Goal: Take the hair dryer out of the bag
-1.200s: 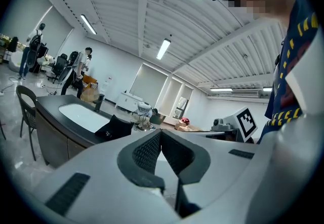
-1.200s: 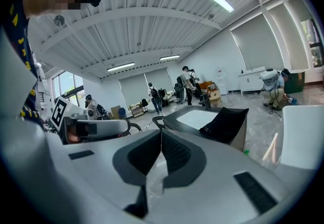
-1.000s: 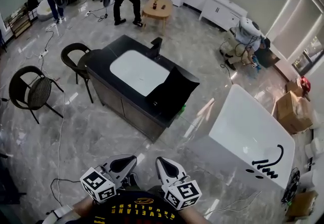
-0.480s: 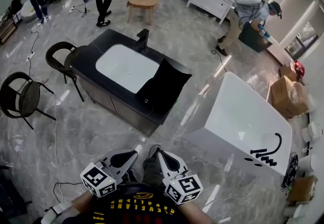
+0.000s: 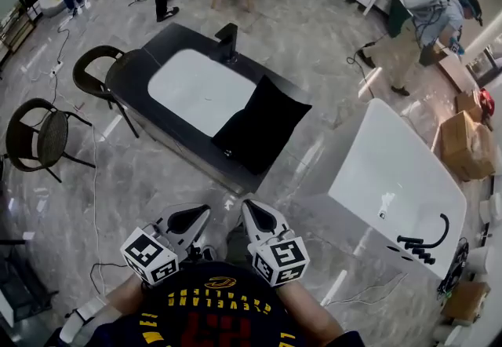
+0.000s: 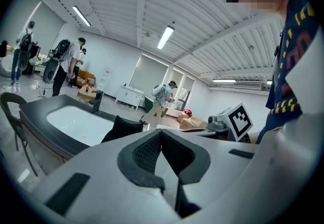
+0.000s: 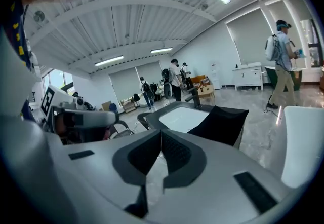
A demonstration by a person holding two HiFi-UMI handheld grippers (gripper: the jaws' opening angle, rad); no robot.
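Note:
A black bag (image 5: 263,132) stands on the near right end of a black sink counter (image 5: 133,86); it also shows in the left gripper view (image 6: 123,127) and the right gripper view (image 7: 220,122). No hair dryer shows in any view. My left gripper (image 5: 202,212) and right gripper (image 5: 249,206) are held side by side close to my body, over the floor and well short of the counter. Both point toward the bag. The left gripper's (image 6: 161,132) jaws meet with nothing between them, as do the right gripper's (image 7: 161,134).
The counter has a white basin (image 5: 196,90) and a black faucet (image 5: 227,39). A white bathtub (image 5: 392,173) stands to the right. Two dark chairs (image 5: 98,78) (image 5: 39,137) are at the left. Cardboard boxes (image 5: 463,145), a floor cable (image 5: 94,204) and several people are farther off.
I have walked toward the counter, so it and the bag look larger and nearer. Both grippers stay shut in front of me. The person with the backpack has moved at the far right.

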